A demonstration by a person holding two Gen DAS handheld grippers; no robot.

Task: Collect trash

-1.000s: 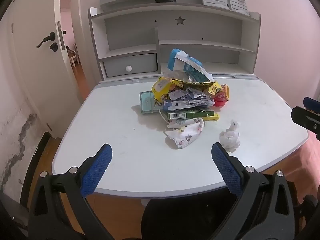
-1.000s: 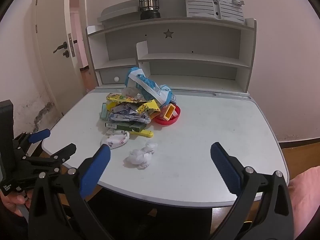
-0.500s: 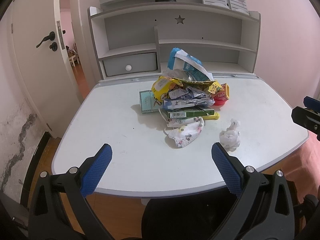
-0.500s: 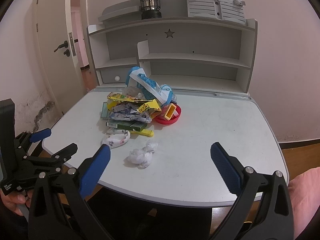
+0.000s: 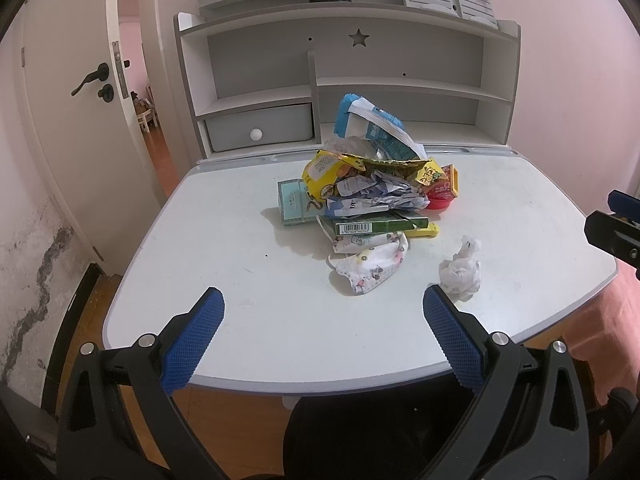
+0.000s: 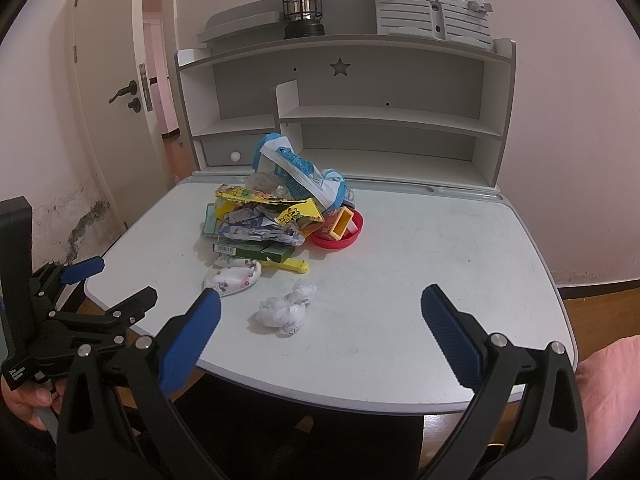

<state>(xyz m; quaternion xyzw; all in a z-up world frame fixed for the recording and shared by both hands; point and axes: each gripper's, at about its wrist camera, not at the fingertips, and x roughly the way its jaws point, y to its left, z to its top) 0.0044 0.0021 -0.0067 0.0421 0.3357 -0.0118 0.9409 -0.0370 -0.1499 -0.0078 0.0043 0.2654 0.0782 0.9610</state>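
I am holding both tools back off the near edge of the table (image 6: 460, 240), and neither is touching anything. The left hand-held gripper (image 5: 322, 330) is spread wide with nothing between its blue pads, and the right hand-held gripper (image 6: 320, 330) is likewise released and carrying nothing.

The trash is lying in two groups. The main pile (image 5: 370, 196) of wrappers, cartons and a red dish is sitting about mid-table, toward the back shelf unit (image 6: 344, 112), well apart from both tools. Two loose pieces are lying closer to the near edge: a patterned face mask (image 5: 370, 266) touching the pile's front, and a crumpled white tissue (image 6: 286, 308) a little apart from it.

The tissue is what I am judging as the first pick. In the right wrist view it is sitting ahead and slightly left of centre, between the pads' lines, with its longer side running roughly left to right across the approach. In the left wrist view the same tissue (image 5: 460, 272) is showing just beyond the right-side pad, off the centre line. So the right tool seems better lined up: a forward reach with a small leftward correction.
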